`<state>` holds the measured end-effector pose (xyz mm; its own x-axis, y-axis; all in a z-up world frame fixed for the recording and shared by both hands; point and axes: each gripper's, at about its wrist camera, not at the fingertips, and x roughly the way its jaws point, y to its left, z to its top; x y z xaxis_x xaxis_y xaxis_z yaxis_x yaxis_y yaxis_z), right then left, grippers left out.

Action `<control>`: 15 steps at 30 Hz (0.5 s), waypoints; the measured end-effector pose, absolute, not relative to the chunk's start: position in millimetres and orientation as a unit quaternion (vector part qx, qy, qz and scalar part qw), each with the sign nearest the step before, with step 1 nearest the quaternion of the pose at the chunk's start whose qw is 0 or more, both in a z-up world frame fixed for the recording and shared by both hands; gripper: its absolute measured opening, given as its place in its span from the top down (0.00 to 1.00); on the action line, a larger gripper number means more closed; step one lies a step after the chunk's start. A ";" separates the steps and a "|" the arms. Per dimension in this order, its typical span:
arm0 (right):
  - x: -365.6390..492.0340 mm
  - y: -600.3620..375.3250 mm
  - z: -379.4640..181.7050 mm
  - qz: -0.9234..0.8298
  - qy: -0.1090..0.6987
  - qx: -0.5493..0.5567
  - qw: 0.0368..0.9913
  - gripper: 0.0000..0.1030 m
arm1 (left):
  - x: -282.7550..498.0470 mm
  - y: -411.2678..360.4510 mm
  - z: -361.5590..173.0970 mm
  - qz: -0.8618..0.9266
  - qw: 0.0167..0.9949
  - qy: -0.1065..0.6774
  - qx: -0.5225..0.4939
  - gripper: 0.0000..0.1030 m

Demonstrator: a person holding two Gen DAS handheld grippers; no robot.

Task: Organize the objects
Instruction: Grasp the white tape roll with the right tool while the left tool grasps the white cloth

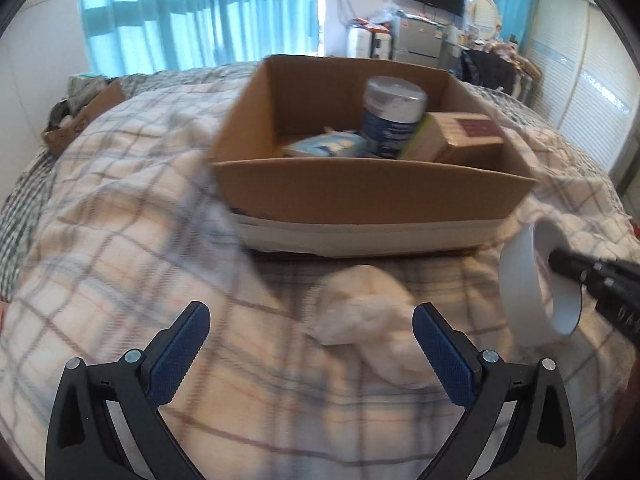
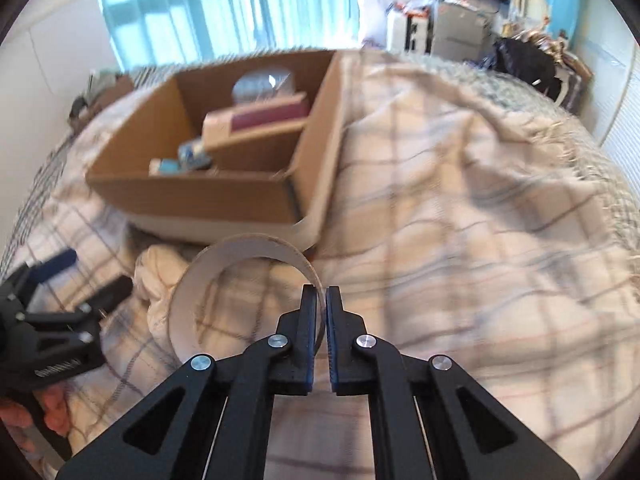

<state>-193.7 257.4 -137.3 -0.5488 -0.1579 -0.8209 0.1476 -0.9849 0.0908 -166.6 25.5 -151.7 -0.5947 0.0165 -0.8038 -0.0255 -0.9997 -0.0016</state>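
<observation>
Right wrist view: the right tool (image 2: 322,294) pinches the white tape roll (image 2: 240,254) (by its rim). Left tool (image 1: 312,330) gapes wide, holding nothing, above the bed (image 1: 120,200).

Your bed (image 1: 120,208) wears a plaid blanket; the cardboard box (image 1: 360,196) sits on it at frame centre, a crumpled white cloth (image 1: 368,320) below it.

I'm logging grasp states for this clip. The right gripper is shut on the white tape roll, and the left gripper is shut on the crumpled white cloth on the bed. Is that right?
Not quite. The left gripper is open and holds nothing: in the left wrist view its jaws stand wide apart, with the crumpled white cloth lying on the bed between and beyond them. The rest holds: the right gripper is shut on the white tape roll, as the right wrist view shows.
</observation>
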 end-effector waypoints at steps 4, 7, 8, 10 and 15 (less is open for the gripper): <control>-190.3 272.8 -129.7 -0.889 -0.016 0.455 0.054 0.96 | -176.7 46.6 -164.8 0.886 -0.007 0.035 -0.462 0.02; -189.7 271.6 -130.7 -0.890 -0.019 0.452 0.061 0.96 | -186.4 51.8 -176.0 0.878 0.002 0.013 -0.479 0.24; -189.2 270.9 -131.7 -0.889 -0.017 0.453 0.062 0.96 | -189.3 53.3 -180.1 0.874 0.007 0.007 -0.486 0.34; -191.6 270.5 -134.0 -0.888 -0.017 0.455 0.064 0.96 | -191.9 56.9 -186.8 0.868 0.018 0.010 -0.496 0.66; -190.1 271.1 -132.2 -0.889 -0.027 0.451 0.070 0.96 | -186.6 54.4 -187.6 0.863 0.035 0.007 -0.504 0.83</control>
